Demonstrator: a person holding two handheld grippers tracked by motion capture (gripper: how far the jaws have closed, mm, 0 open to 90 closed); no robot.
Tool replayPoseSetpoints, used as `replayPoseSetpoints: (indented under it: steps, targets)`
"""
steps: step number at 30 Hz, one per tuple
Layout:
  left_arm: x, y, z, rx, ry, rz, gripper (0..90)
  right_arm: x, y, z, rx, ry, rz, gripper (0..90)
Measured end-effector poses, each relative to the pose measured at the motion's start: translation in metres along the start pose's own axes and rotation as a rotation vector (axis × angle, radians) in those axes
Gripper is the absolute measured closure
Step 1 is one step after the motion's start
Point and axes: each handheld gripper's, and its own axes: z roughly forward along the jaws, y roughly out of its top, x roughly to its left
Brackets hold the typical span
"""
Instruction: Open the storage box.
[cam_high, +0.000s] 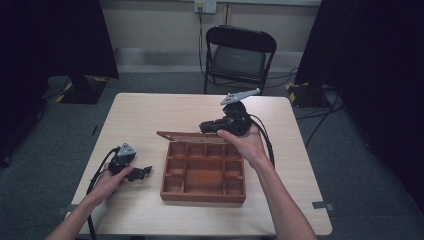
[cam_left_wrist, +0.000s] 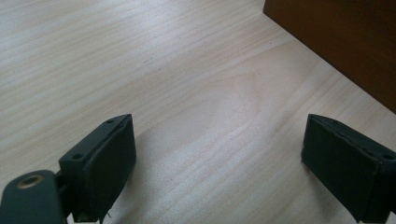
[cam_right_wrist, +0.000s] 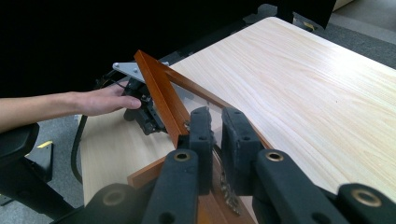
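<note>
Box (cam_high: 204, 172) sat mid-surface (cam_high: 150, 115), lid (cam_right_wrist: 161, 93) raised at box's far edge. Right claw (cam_right_wrist: 215, 140) clamped lid's rim. Left claw (cam_left_wrist: 219, 163) gaped, idle left of box. Advice: swing lid along hinge arc, grip firm, steady box if shifting.
</note>
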Motion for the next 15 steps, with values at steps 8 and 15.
replayPoseSetpoints:
  steps: [8,15]
  targets:
    - [0.0001,0.0,0.0,-0.001,0.0,0.001,9.4,0.0,0.0001,0.0,0.0,0.0,0.0,83.2]
    - [0.0,0.0,0.0,0.0,0.0,0.0,9.4,-0.0005,-0.0002,0.0,-0.003,0.003,0.002,83.2]
